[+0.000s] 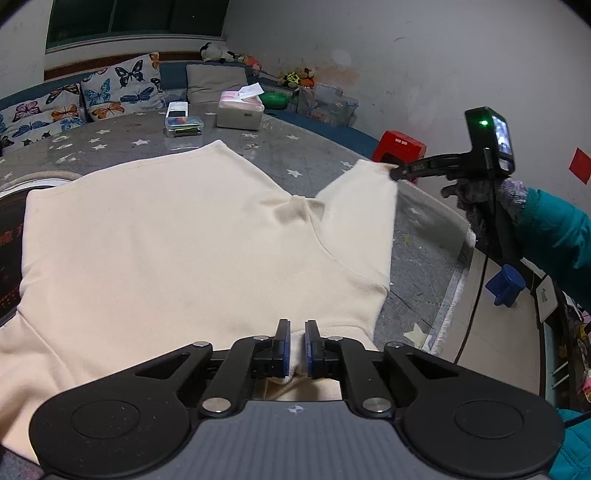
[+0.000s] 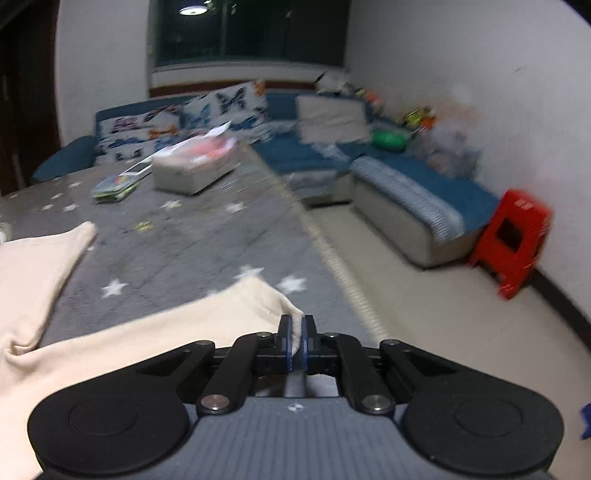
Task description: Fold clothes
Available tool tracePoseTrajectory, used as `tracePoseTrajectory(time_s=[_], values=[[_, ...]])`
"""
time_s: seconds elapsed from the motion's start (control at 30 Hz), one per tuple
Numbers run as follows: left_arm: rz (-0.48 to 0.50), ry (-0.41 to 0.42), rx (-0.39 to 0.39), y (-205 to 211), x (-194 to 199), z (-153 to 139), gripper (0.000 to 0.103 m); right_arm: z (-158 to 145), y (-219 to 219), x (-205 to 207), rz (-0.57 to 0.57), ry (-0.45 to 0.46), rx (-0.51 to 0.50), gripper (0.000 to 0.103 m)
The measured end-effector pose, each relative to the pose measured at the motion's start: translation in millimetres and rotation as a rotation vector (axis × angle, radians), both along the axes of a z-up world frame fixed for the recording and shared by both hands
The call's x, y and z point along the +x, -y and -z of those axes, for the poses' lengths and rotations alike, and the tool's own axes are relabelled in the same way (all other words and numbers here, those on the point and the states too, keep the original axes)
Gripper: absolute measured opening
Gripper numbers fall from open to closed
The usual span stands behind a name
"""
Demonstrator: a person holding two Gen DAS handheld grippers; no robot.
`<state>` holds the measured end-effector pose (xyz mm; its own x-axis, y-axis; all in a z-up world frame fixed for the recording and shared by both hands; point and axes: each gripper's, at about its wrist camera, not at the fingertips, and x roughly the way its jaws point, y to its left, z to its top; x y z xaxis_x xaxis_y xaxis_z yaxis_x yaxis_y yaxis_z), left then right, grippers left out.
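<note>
Dim indoor night lighting, with a ceiling lamp reflected in the dark window [image 2: 251, 33]. The left wrist view is sharp; the right wrist view is motion-blurred, smearing the sofa [image 2: 406, 184] and red stool [image 2: 511, 243]. Fisheye distortion bends edges, and corners are black.

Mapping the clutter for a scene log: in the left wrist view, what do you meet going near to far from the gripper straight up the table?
Left gripper → cream sweatshirt → clear plastic case → tissue box → grey cushion.
</note>
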<state>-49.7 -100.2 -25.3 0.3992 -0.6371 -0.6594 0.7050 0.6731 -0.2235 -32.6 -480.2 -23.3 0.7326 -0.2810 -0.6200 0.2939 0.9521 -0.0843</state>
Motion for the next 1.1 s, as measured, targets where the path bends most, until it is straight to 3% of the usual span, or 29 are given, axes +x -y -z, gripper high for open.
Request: tracePoseTrajectory(time_s=[0.23, 0.3, 0.4, 0.57, 0.8, 1.1], values=[[0.012, -0.003, -0.011, 1, 0, 0, 0.014, 14, 6, -5, 0.04, -0.077, -0.026, 0.006], [0.012, -0.008, -0.014, 0, 0, -1, 0.018, 9, 1, -2, 0.042, -0.072, -0.044, 0.018], [-0.002, -0.013, -0.016, -4, 2, -4, 0.018, -3, -6, 2, 0.03, -0.047, -0.068, 0.018], [-0.079, 0.012, -0.048, -21, 15, -17, 0.029, -24, -27, 10, -0.113, -0.008, -0.007, 0.02], [-0.245, 0.01, -0.041, -49, 51, -21, 0.029, -24, -90, 48, -0.373, -0.034, 0.124, 0.021], [-0.354, -0.008, -0.03, -78, 71, -13, 0.029, -2, -160, 113, -0.543, -0.087, 0.11, 0.021]])
